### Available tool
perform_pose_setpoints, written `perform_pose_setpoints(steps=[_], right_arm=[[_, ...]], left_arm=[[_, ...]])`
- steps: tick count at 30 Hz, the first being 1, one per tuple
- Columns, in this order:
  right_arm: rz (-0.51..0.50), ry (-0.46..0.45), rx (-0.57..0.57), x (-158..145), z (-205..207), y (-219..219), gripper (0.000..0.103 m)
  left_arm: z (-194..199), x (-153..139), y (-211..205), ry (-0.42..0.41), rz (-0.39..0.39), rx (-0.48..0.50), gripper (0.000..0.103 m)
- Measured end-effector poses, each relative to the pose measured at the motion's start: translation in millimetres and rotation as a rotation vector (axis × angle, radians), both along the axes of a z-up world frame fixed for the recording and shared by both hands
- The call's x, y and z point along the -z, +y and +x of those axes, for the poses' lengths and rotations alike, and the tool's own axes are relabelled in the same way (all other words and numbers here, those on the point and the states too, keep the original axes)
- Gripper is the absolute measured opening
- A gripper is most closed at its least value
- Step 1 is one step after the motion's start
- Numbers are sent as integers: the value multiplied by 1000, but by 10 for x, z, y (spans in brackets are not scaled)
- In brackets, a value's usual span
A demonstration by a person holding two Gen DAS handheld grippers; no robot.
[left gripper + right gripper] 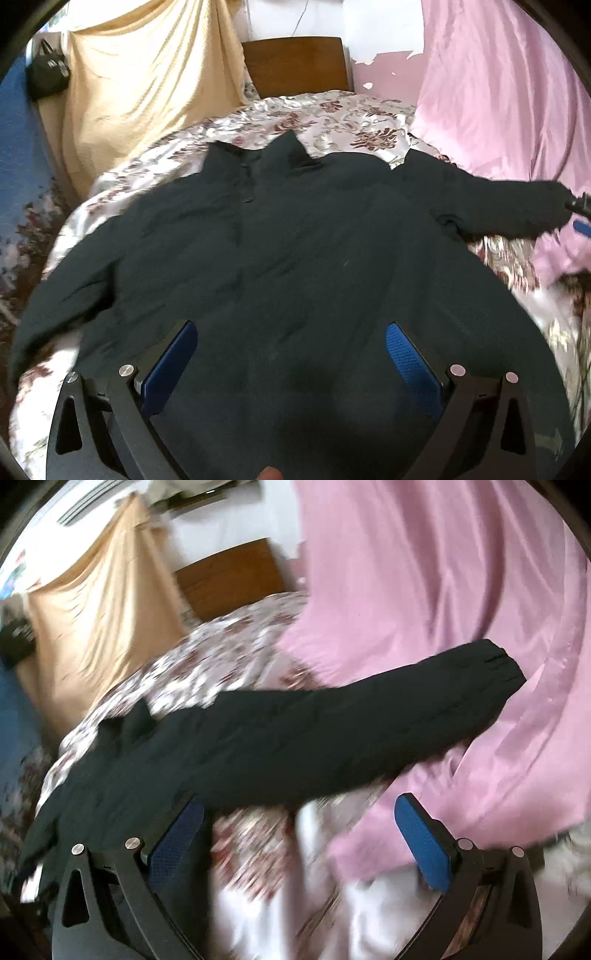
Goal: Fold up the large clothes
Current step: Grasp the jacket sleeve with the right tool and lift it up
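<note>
A big dark jacket (295, 236) is lying spread out, front up, on the bed's floral bedspread (343, 122), collar toward the wooden headboard (295, 66), with one sleeve (369, 716) reaching out sideways until its cuff is resting on the pink satin cloth (461, 590) heaped at the bed's edge. The left tongs (291, 354) are hanging over the lower body of the jacket, spread wide and gripping nothing; the right tongs (299, 834) are hovering just below the stretched sleeve, equally wide apart and empty. To my eye the jacket is looking thick and padded, so it is probably going to feel heavyish, limp rather than stiff, and inclined to spring back out of a crease instead of lying flat. The shell looks smooth and possibly slippery, and the satin under the cuff is surely slick as well. I would take the sleeve near the cuff, where the gathered band is offering a firm ridge to pinch, and take the body at the hem or shoulder seam rather than in the puffy middle.
</note>
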State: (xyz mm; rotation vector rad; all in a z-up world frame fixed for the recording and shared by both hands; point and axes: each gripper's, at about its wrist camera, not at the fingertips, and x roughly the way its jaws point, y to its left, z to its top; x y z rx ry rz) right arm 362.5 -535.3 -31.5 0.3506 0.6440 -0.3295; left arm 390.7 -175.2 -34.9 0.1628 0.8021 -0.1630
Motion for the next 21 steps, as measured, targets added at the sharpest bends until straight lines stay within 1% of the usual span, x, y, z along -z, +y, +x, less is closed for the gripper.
perform_pose_setpoints(steps=[2,4,6,8,10,14,17,19,20,21], right_arm=[[16,13,46,99,153,-179,102],[54,15,96,210,296,-387,102],[67,5,178,261,332,-595,102],[21,-26,270,297,365,-776,102],[-17,-60,323,326,383,-896,102],[-58,-114,376,402,496,-1118,102],[-59,-129,417,482,565,-1274,102],[-39,-130,431,529,628,-1351,102],[-36,-117,433,548,703,-1364,102],[-40,-98,433,544,691,-1365,102]], left_arm=[[179,52,-125,4,-30,16,103],[382,104,-293,8,-55,40,103],[555,146,-476,3,-67,64,103],[727,192,-690,-5,-78,89,103],[867,237,-872,-8,-74,106,103],[1153,330,-1212,7,-63,123,103],[1311,369,-1329,28,-87,122,103],[1422,419,-1384,46,-101,112,103],[1456,440,-1403,52,-104,108,103],[1508,479,-1417,67,-110,100,103]])
